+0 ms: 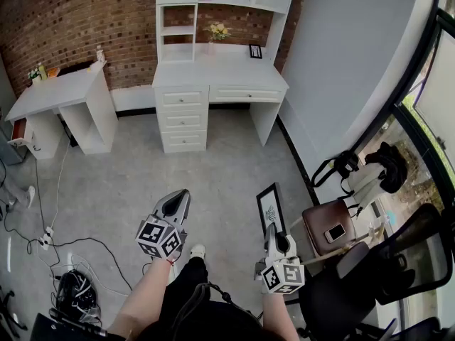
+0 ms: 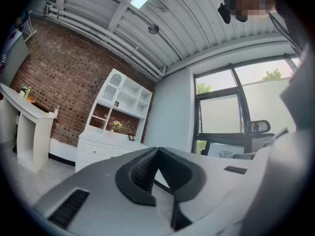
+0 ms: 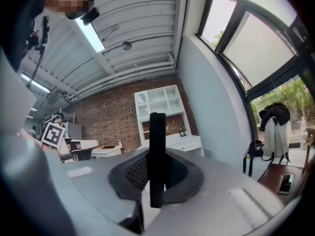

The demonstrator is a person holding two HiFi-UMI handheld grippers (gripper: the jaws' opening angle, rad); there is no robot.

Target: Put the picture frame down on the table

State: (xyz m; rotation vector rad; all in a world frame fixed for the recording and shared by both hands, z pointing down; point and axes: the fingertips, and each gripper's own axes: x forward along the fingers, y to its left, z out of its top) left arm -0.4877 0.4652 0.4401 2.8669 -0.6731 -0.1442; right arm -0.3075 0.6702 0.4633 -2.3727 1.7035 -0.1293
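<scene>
head view: right gripper (image 1: 273,231) holds black rectangular picture frame (image 1: 271,209) upright at 1 o'clock, white wooden desk (image 1: 227,73) well off at 12 | left gripper view: left gripper (image 2: 156,154) jaws together, empty | right gripper view: pads clamped on frame's edge | step: carrying; next up, prob walk over and lower it onto the desk

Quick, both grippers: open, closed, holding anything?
Left hand-held gripper: closed, nothing between the jaws.
Right hand-held gripper: closed on the picture frame, held edge-on and upright.
</scene>
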